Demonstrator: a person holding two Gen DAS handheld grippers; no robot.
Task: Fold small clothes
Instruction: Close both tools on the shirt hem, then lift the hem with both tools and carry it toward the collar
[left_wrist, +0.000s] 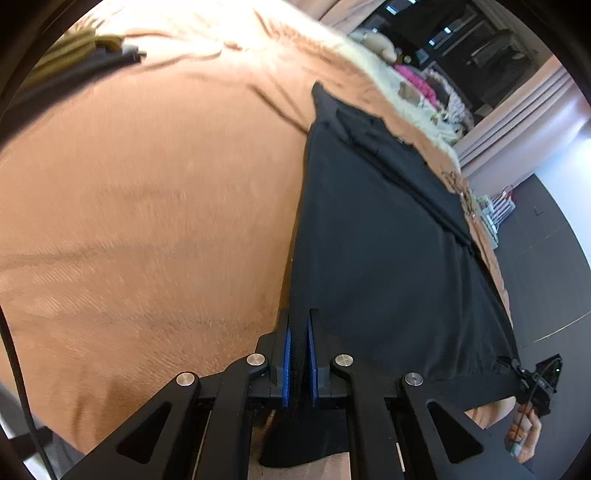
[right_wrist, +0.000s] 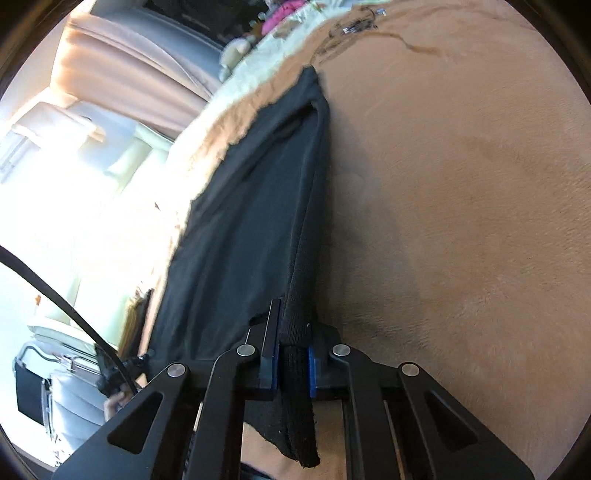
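Plain black garment (left_wrist: 388, 240); tan-orange bedcover (left_wrist: 147, 221), seemingly unpatterned through blur; black grippers' blue pads (left_wrist: 286, 363); pink curtains (left_wrist: 524, 110).

Both tools point downward: the left tool (left_wrist: 299, 354) and the right tool (right_wrist: 293, 365) each pinch black cloth (left_wrist: 388, 240).

Bed surface: tan blanket (left_wrist: 147, 221) carrying the work.
We are seeing a black garment (left_wrist: 388, 240) lying stretched across it near its far edge, with olive cloth (left_wrist: 70, 55) resting at one corner and a cream fleecy layer (right_wrist: 258, 74) bordering the blanket.
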